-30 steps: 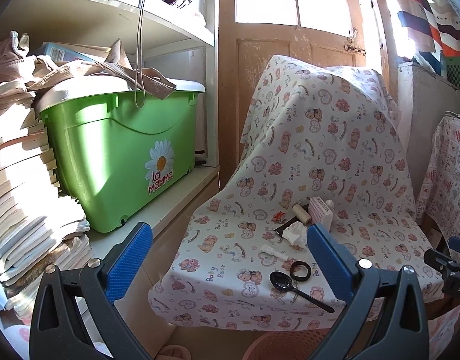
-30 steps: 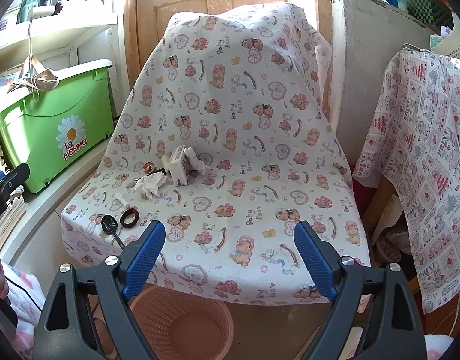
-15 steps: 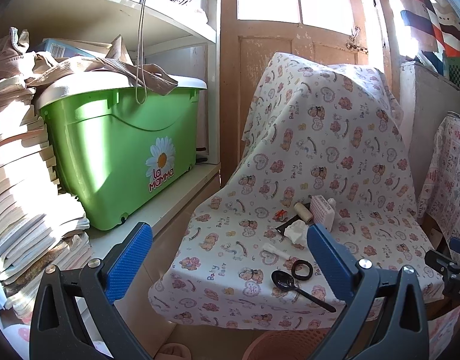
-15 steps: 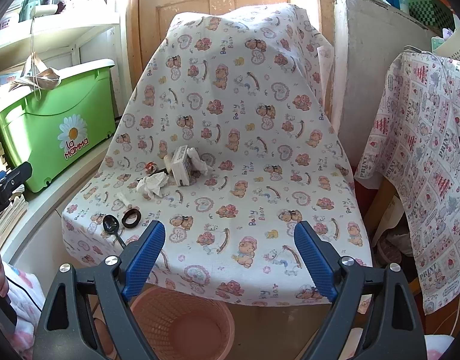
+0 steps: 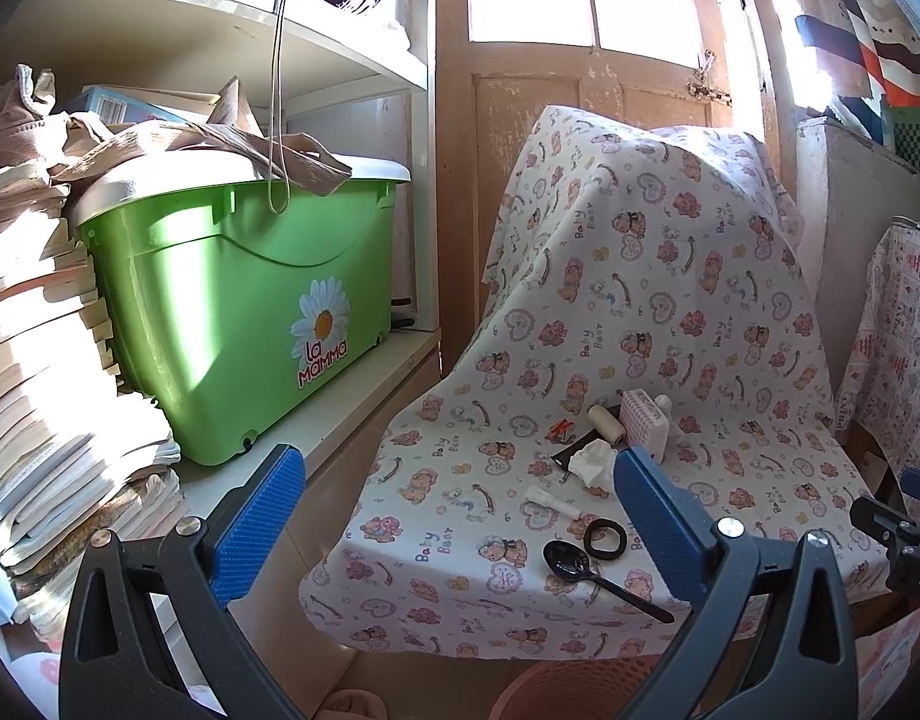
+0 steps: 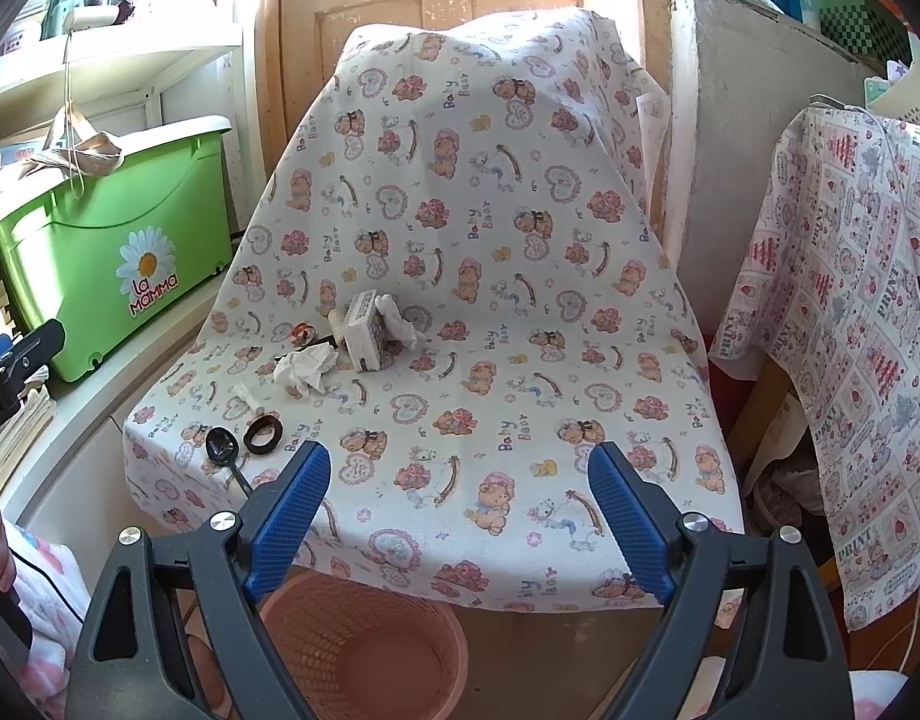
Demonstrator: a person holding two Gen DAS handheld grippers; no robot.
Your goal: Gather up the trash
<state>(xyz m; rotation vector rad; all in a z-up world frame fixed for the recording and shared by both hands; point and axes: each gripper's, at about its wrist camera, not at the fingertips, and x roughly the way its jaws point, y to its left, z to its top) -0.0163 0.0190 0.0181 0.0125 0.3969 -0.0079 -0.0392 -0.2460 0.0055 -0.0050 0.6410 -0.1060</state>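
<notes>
so the step in hand looks like the first pick: nothing is held yet, and the trash sits in a loose cluster on the left half of the cloth-covered chair seat [image 6: 520, 360]. the crumpled tissue [image 6: 304, 367] lies just in front of a small white carton [image 6: 364, 330], with a second bit of white tissue [image 6: 397, 324] against the carton's far side. nearer the seat's front edge lie a black spoon [image 6: 221, 445] and a black ring [image 6: 262, 433], close together, and a small white tube [image 5: 553, 499] sits a little behind them. the pink basket [image 6: 364, 654] stands on the floor right below the seat's front edge, empty as far as can be seen.

to do it well, i would judge the tissue the easiest start: soft, light, and clear enough of its neighbours to pinch from above without dragging the cloth. the jaws should close on the paper alone, since the loose cover could bunch up and shift everything else. the spoon and ring lie flat, so they would need a lower, more careful approach.

the right gripper [image 6: 460, 516] hangs over the seat's front right part, angled downward, its jaws spread wide with nothing between them. the left gripper [image 5: 460, 516] is held more nearly level, off the chair's left front corner, jaws likewise wide apart and empty, pointing toward the gap between the chair and a green bin [image 5: 244, 312] on the shelf.
</notes>
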